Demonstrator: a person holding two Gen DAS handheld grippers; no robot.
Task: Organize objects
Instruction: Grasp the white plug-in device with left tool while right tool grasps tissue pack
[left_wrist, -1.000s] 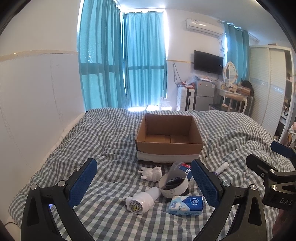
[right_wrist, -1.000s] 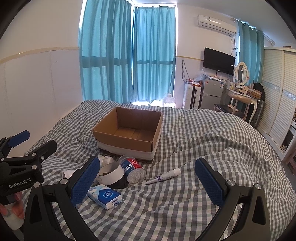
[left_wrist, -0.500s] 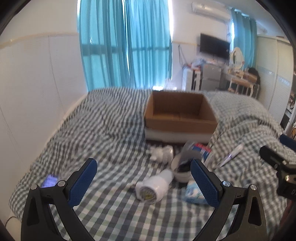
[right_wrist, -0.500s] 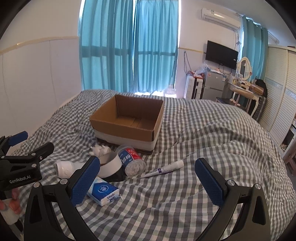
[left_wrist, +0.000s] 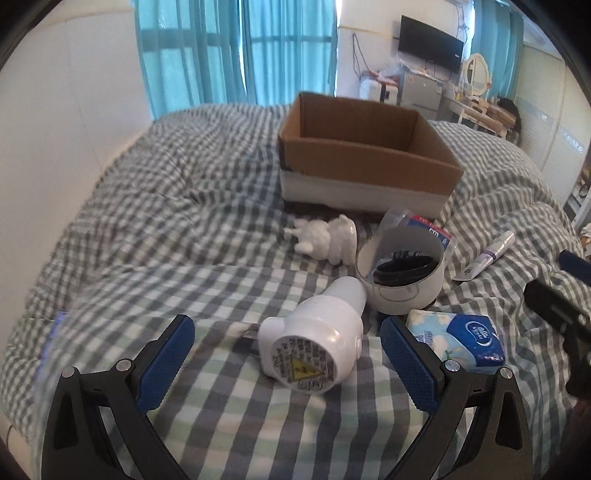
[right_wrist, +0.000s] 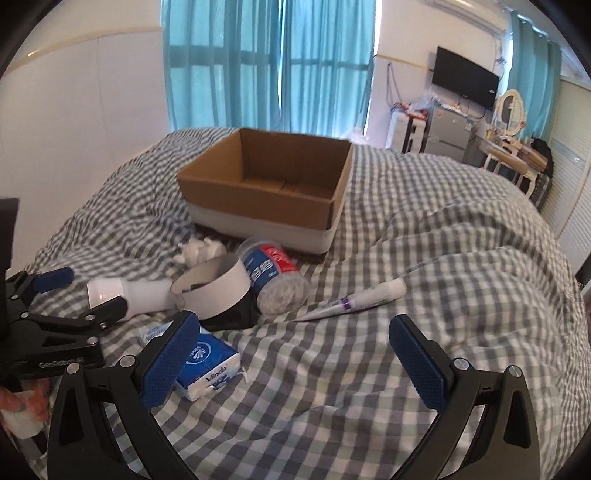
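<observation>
An open cardboard box (left_wrist: 365, 158) (right_wrist: 273, 184) sits on the checked bed. In front of it lie a white figurine (left_wrist: 325, 240) (right_wrist: 197, 251), a white band with black inside (left_wrist: 400, 271) (right_wrist: 214, 288), a red and blue cup (right_wrist: 275, 277) on its side, a white tube (right_wrist: 354, 299) (left_wrist: 487, 254), a blue tissue pack (left_wrist: 461, 339) (right_wrist: 207, 365) and a white plug-shaped device (left_wrist: 314, 343) (right_wrist: 129, 295). My left gripper (left_wrist: 286, 354) is open with its jaws either side of the white device. My right gripper (right_wrist: 295, 354) is open and empty over bare bedding.
The checked duvet (right_wrist: 443, 258) is rumpled, with a ridge at the right. A white wall (left_wrist: 55, 110) runs along the bed's left side. Teal curtains, a television and a dresser stand beyond the bed's far end.
Both grippers have moved forward and down toward the objects. The left gripper's open jaws now flank the white device. Nothing has been taken hold of.
</observation>
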